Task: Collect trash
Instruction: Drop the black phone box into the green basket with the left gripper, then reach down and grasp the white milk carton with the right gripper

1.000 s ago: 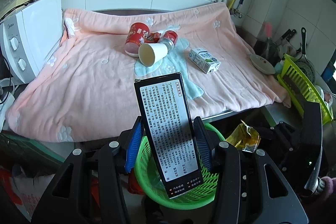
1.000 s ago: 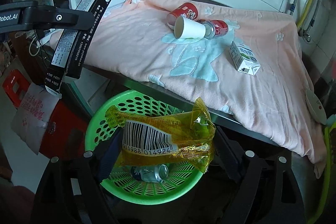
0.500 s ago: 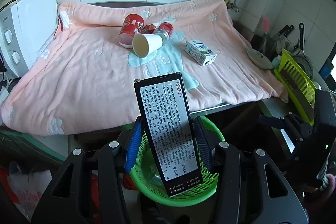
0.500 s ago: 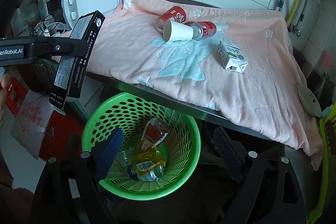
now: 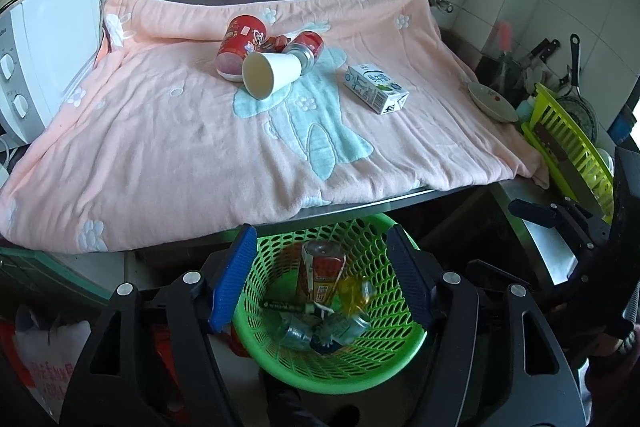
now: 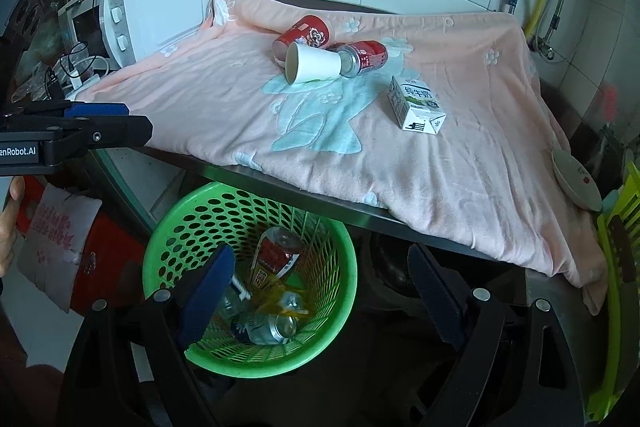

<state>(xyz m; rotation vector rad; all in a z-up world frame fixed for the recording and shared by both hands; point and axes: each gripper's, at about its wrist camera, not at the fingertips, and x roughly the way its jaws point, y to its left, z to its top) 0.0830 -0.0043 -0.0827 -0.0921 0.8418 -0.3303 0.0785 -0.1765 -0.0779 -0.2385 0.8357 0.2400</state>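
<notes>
My left gripper hangs over the green basket; its jaws are opening with nothing between them. A black box, cans and a yellow wrapper lie in the basket. My right gripper is open and empty above the same basket. On the pink blanket lie a red cup, a white paper cup, a red can and a milk carton, all on their sides.
A white microwave stands at the blanket's left end. A small dish and a yellow-green dish rack are to the right. A red crate with a white bag sits left of the basket.
The black box left my left gripper and now lies in the basket; those jaws stand wider. The yellow wrapper dropped from my right gripper into the basket.
</notes>
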